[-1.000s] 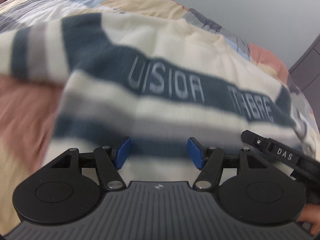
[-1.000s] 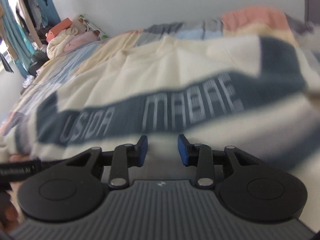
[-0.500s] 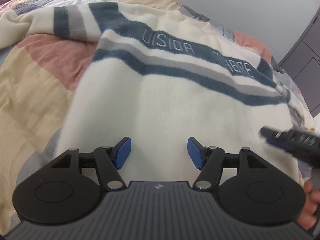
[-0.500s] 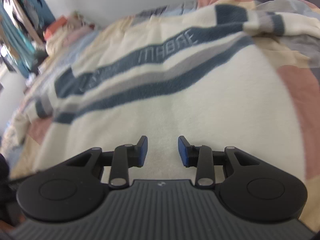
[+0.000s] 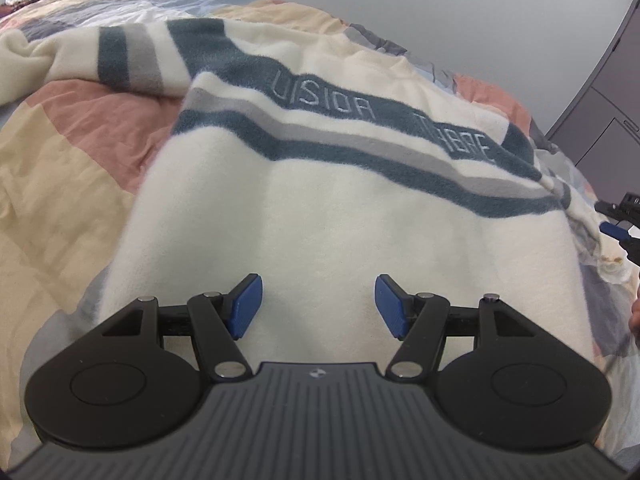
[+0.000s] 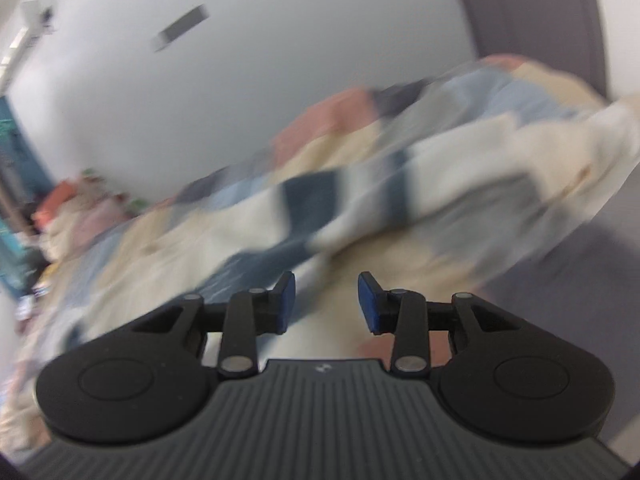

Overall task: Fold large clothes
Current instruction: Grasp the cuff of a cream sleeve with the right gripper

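Two wrist views low over the bed (image 5: pixel 72 168) (right one blurred, tilted), both facing the sweater (image 5: pixel 340 216).

Strong blur over the whole view. Near, at the bottom: right gripper (image 6: pixel 326 304), blue pads (image 6: pixel 366 307) apart, jaws just opening a little more, nothing between them. Beyond: cream sweater (image 6: pixel 460 184) with dark blue stripes, lying on patchwork quilt (image 6: pixel 340 116). Far: pale wall (image 6: pixel 260 60). Far left: heap of clothes (image 6: pixel 76 208).

Cream sweater (image 5: pixel 340 208) (navy, grey stripes); pastel patchwork quilt (image 5: pixel 60 152)
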